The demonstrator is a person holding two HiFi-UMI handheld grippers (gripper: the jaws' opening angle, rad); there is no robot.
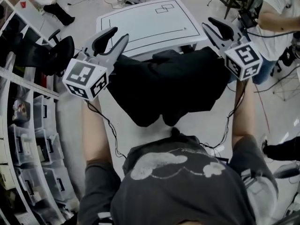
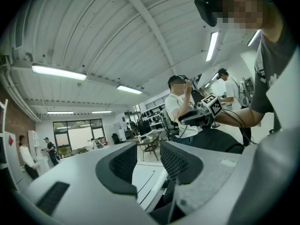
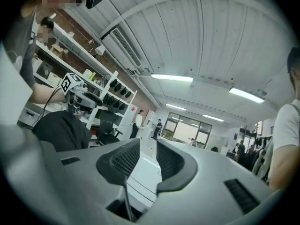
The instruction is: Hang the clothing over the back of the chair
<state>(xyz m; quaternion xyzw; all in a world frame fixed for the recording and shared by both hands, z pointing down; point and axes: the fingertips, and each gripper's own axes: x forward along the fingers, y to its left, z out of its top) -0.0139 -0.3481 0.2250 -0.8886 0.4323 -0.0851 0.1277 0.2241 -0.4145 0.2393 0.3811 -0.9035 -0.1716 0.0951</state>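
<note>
Left gripper: jaws spread, nothing between them, level beside the clothing's left edge.
Right gripper: jaws apart, empty, just beside the clothing's right edge.
Clothing: black, draped in a mound between both grippers, in front of the white surface; the chair beneath is hidden.
Step, as judged: getting clear of the hung cloth. Keep the jaws wide, avoid snagging a fold, and check that it hangs evenly.
Count: grippers two; clothing one; surface one.

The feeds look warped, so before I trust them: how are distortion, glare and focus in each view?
Head view: edges bow outward; black clothing is a near-featureless dark mass. Left gripper view: heavy fisheye, dark corners, ceiling lights blown out, mesh on the left claw legible. Right gripper view: same fisheye, strip lights glare.
</note>
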